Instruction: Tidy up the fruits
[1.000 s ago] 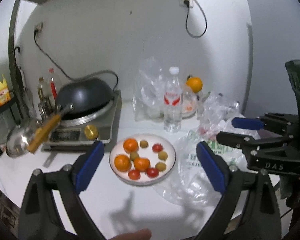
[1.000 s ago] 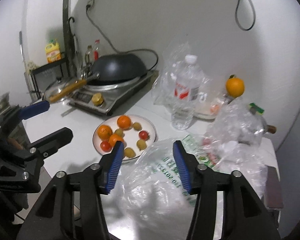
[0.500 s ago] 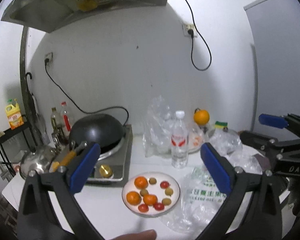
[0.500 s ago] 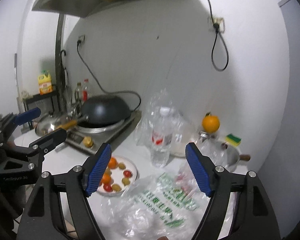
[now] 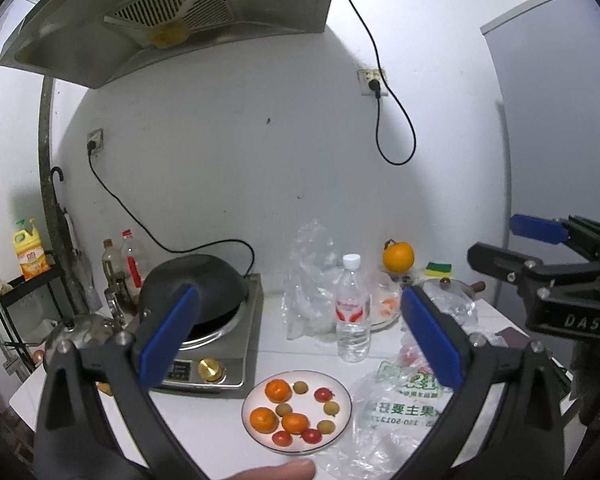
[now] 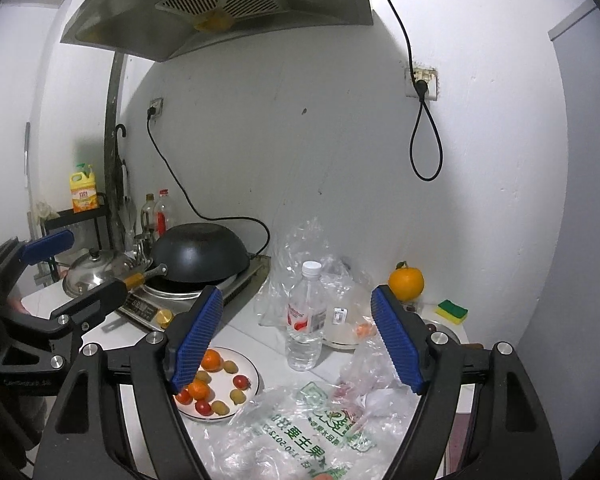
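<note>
A white plate [image 5: 342, 394] [image 6: 249, 363] on the white counter holds small oranges [image 5: 278, 390], cherry tomatoes [image 5: 322, 394] and greenish-yellow small fruits [image 5: 331, 408]. One large orange [image 5: 398, 257] [image 6: 406, 284] sits raised at the back right. My left gripper [image 5: 299, 292] hangs open above and in front of the plate, nothing between its blue pads. My right gripper [image 6: 297, 291] is open too, over a printed plastic bag [image 6: 320, 432] [image 5: 396, 404] right of the plate. Each gripper shows in the other's view, the right gripper [image 5: 540, 248] and the left gripper [image 6: 60, 264].
A black wok [image 5: 196, 280] sits on an induction cooker [image 5: 220, 356] at left, a steel lid [image 6: 94, 272] beside it. A water bottle [image 5: 353, 312], clear bags [image 5: 312, 280] and a sponge [image 6: 453, 311] stand behind the plate. A range hood [image 5: 160, 20] hangs overhead. A fingertip [image 5: 276, 472] shows at the bottom edge.
Both grippers have risen and tilted up, so the counter sits lower in view and the hood appears. The right jaws have spread wider, the left slightly.
</note>
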The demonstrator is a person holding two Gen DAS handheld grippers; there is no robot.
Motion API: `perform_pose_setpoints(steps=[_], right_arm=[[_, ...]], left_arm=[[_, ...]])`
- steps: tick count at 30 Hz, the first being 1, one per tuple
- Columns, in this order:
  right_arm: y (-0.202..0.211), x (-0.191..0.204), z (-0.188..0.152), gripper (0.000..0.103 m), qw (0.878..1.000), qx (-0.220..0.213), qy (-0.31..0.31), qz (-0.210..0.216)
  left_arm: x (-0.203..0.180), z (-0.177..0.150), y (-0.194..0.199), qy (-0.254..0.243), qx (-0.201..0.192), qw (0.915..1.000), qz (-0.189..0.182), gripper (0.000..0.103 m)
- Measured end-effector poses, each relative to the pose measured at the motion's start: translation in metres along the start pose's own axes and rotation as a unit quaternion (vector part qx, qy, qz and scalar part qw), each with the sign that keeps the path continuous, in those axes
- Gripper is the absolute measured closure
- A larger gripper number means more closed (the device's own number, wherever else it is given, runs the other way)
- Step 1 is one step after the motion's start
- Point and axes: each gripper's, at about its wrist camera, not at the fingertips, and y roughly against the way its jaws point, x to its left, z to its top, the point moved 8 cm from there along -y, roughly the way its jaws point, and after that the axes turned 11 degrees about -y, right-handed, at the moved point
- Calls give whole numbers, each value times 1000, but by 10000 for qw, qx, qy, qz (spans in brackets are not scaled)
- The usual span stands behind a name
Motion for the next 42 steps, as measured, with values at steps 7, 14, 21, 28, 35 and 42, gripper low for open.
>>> perform_pose_setpoints(steps=[7, 14, 21, 28, 35, 42], right_arm=[[0, 0, 0, 23, 10000, -5, -5, 10], [-3, -1, 0, 23, 10000, 44, 1, 9], [-8, -2, 1, 23, 10000, 24, -15, 20], [-11, -3, 1, 23, 10000, 3, 3, 20], [-14, -5, 3, 23, 10000, -12, -20, 46], [-16, -5, 0, 23, 10000, 41, -19, 31]], left_arm=[[3, 1, -3, 66, 4, 10000, 59, 1], [2, 2, -8, 81, 30, 9999, 66, 1], [3, 1, -13, 110, 52, 9999, 69, 1], [0, 3, -17, 136, 23, 9999, 48, 1], [1, 5, -20, 131, 14, 9999, 83, 1], [-3, 6, -22, 143, -37, 9999, 19, 1]])
